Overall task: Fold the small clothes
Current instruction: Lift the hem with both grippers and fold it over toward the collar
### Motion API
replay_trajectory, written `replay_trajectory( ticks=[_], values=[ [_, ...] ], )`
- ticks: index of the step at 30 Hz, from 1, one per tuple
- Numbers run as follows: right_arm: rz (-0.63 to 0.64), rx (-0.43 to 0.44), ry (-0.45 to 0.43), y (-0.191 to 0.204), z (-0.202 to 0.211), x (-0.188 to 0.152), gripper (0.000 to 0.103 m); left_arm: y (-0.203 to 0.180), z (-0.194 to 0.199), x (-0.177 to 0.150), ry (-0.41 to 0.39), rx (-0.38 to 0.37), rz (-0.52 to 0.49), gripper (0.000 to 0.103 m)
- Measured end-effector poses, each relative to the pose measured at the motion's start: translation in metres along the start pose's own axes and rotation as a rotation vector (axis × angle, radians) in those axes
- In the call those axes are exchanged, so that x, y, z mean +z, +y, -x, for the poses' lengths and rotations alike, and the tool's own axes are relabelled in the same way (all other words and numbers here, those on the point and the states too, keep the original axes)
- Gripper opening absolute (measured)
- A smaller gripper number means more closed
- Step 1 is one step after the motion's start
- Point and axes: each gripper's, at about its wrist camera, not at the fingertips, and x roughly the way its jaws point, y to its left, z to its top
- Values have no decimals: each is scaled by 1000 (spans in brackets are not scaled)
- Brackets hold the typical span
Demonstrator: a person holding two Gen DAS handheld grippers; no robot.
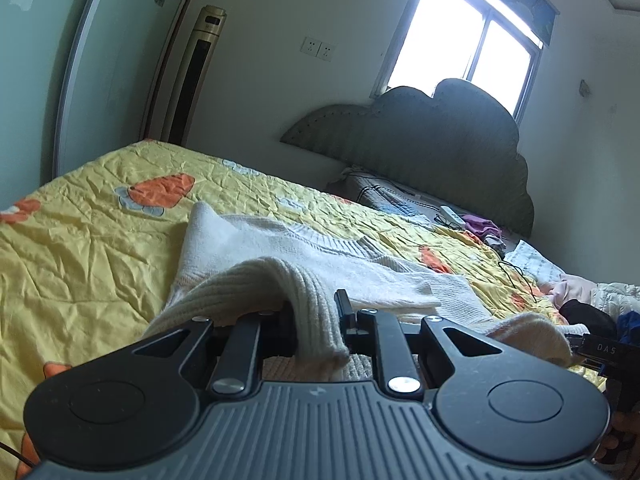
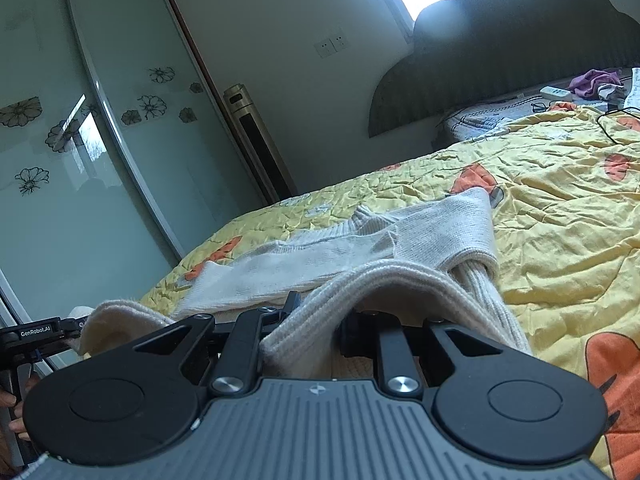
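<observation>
A small cream knitted sweater [image 1: 288, 248] lies spread on the yellow quilt [image 1: 80, 240], with sleeves folded across its body. My left gripper [image 1: 316, 316] is shut on the ribbed hem, which drapes over its fingers and hides the tips. In the right wrist view the same sweater [image 2: 328, 256] stretches away from me, and my right gripper [image 2: 320, 320] is shut on another part of the ribbed hem, lifted a little off the bed. The right gripper [image 1: 600, 350] shows at the right edge of the left view, and the left gripper [image 2: 40, 336] at the left edge of the right view.
A grey cloud-shaped headboard [image 1: 440, 132] stands at the far end, with a purple cloth [image 1: 480, 226], a remote, glasses and a black cable [image 1: 520, 276] near it. More clothes [image 1: 592, 292] lie at the right. Glass wardrobe doors [image 2: 80, 140] and a tall gold air conditioner [image 2: 256, 140] stand beyond the bed.
</observation>
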Motion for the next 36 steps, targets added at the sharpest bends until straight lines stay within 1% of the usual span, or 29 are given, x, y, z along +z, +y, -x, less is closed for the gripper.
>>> replay_trajectory(
  ticks=[6, 12, 21, 27, 31, 36],
  values=[
    [6, -7, -15, 1, -9, 11, 22, -8, -6, 11, -15, 19, -40, 17],
    [42, -16, -32, 4, -17, 24, 22, -13, -15, 25, -25, 34, -67, 17],
    [95, -50, -66, 4, -42, 48, 22, -15, -40, 45, -49, 76, -94, 17],
    [108, -62, -65, 1, -63, 55, 22, -10, -64, 50, -36, 106, -92, 17],
    [101, -71, -61, -4, -74, 61, 22, -6, -73, 58, -34, 102, -73, 16],
    [102, -81, -56, -9, -90, 69, 22, -10, -89, 71, -30, 110, -91, 16]
  ],
)
